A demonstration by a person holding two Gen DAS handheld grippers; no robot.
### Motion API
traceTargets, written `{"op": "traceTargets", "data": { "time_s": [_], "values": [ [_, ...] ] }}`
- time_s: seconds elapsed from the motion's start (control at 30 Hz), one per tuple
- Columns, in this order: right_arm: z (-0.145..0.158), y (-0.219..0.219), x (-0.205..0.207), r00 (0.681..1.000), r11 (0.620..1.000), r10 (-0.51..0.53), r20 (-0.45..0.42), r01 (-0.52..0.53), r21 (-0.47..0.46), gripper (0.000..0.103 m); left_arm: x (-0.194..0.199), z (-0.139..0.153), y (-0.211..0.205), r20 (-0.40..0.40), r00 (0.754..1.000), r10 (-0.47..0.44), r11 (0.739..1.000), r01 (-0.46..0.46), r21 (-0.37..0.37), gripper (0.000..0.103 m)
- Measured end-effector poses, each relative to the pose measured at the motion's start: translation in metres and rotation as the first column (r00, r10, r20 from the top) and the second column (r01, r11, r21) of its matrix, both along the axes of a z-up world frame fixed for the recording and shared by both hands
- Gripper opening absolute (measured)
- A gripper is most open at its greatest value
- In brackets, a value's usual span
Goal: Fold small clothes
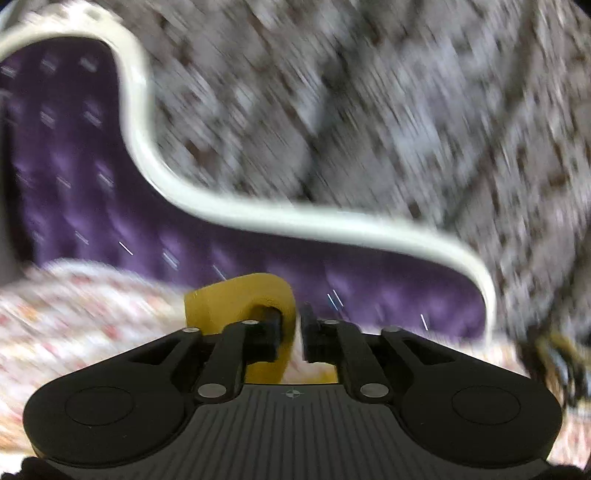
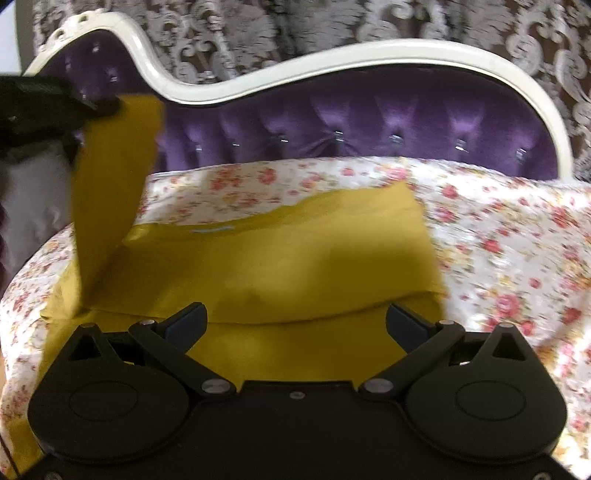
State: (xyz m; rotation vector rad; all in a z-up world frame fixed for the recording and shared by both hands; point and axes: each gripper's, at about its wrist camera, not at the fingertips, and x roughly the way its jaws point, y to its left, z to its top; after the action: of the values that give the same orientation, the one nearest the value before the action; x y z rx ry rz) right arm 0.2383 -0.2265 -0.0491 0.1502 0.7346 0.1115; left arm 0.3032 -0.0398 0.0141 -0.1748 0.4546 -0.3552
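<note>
A mustard-yellow garment (image 2: 295, 258) lies flat on a floral sheet (image 2: 498, 240). Its left part (image 2: 110, 184) is pulled up as a tall strip. My left gripper (image 2: 107, 105) is at the top of that strip, shut on the cloth. In the blurred left wrist view the left gripper (image 1: 293, 314) has its jaws nearly together, with the yellow cloth (image 1: 236, 295) looped over the left finger and passing down between the two. My right gripper (image 2: 297, 312) hovers over the garment's near edge, jaws wide open, nothing between them.
A purple tufted backrest (image 2: 332, 118) with a curved white frame (image 2: 369, 48) rises behind the sheet. A grey and brown patterned curtain (image 2: 258, 29) hangs behind it. Bare floral sheet extends to the right of the garment.
</note>
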Motion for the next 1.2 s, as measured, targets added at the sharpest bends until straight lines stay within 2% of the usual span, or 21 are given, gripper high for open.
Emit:
{"op": "traceTargets", "data": {
  "time_s": [0.03, 0.07, 0.1, 0.13, 0.23, 0.4, 0.5, 0.63, 0.8, 0.97, 1.0, 1.1, 1.2],
  "values": [
    [-0.002, -0.005, -0.001, 1.000, 1.000, -0.012, -0.008, 0.012, -0.002, 0.102, 0.003, -0.013, -0.018, -0.047, 0.998, -0.050, 0.998, 0.052, 0.025, 0.044],
    [-0.003, -0.010, -0.002, 1.000, 1.000, -0.022, -0.015, 0.022, -0.004, 0.102, 0.004, -0.026, -0.032, -0.082, 0.992, -0.093, 0.995, 0.096, 0.036, 0.055],
    [-0.004, -0.014, -0.002, 0.999, 0.999, -0.034, -0.021, 0.034, -0.005, 0.102, 0.004, -0.034, -0.042, -0.100, 0.988, -0.120, 0.992, 0.124, 0.037, 0.070],
    [-0.005, -0.019, -0.004, 0.999, 0.999, -0.044, -0.024, 0.044, -0.006, 0.102, 0.002, -0.044, -0.051, -0.114, 0.983, -0.141, 0.989, 0.146, 0.039, 0.076],
    [-0.008, -0.028, -0.006, 0.997, 0.998, -0.070, -0.034, 0.070, -0.010, 0.102, -0.013, -0.056, -0.063, -0.119, 0.980, -0.162, 0.984, 0.169, 0.052, 0.083],
    [-0.008, -0.036, -0.008, 0.995, 0.996, -0.092, -0.031, 0.092, -0.024, 0.102, -0.047, -0.038, -0.055, -0.040, 0.973, -0.228, 0.970, 0.231, 0.077, 0.086],
    [-0.003, -0.035, -0.005, 0.997, 0.997, -0.080, -0.009, 0.080, -0.018, 0.102, -0.066, -0.035, -0.036, -0.021, 0.974, -0.226, 0.967, 0.226, 0.115, 0.098],
    [0.005, -0.025, 0.007, 0.999, 1.000, -0.019, 0.040, 0.020, -0.016, 0.102, -0.073, -0.048, 0.006, -0.066, 0.992, -0.104, 0.979, 0.114, 0.169, 0.098],
    [0.012, -0.001, 0.039, 0.994, 0.997, 0.080, 0.079, -0.080, -0.004, 0.102, -0.075, -0.079, 0.053, -0.182, 0.982, 0.045, 0.980, -0.008, 0.201, 0.098],
    [0.007, 0.043, 0.067, 0.978, 0.978, 0.193, 0.080, -0.186, -0.089, 0.102, -0.081, -0.103, 0.078, -0.254, 0.961, 0.109, 0.982, -0.064, 0.179, 0.098],
    [0.005, 0.053, 0.071, 0.974, 0.972, 0.215, 0.074, -0.206, -0.111, 0.102, -0.084, -0.105, 0.076, -0.220, 0.970, 0.106, 0.978, -0.061, 0.201, 0.098],
    [-0.004, 0.079, 0.081, 0.964, 0.949, 0.261, 0.044, -0.248, -0.195, 0.102, -0.086, -0.107, 0.063, -0.187, 0.976, 0.111, 0.960, -0.057, 0.274, 0.099],
    [-0.016, 0.097, 0.088, 0.958, 0.919, 0.286, 0.013, -0.271, -0.287, 0.102, -0.085, -0.107, 0.068, -0.195, 0.975, 0.101, 0.969, -0.052, 0.241, 0.101]
  ]
}}
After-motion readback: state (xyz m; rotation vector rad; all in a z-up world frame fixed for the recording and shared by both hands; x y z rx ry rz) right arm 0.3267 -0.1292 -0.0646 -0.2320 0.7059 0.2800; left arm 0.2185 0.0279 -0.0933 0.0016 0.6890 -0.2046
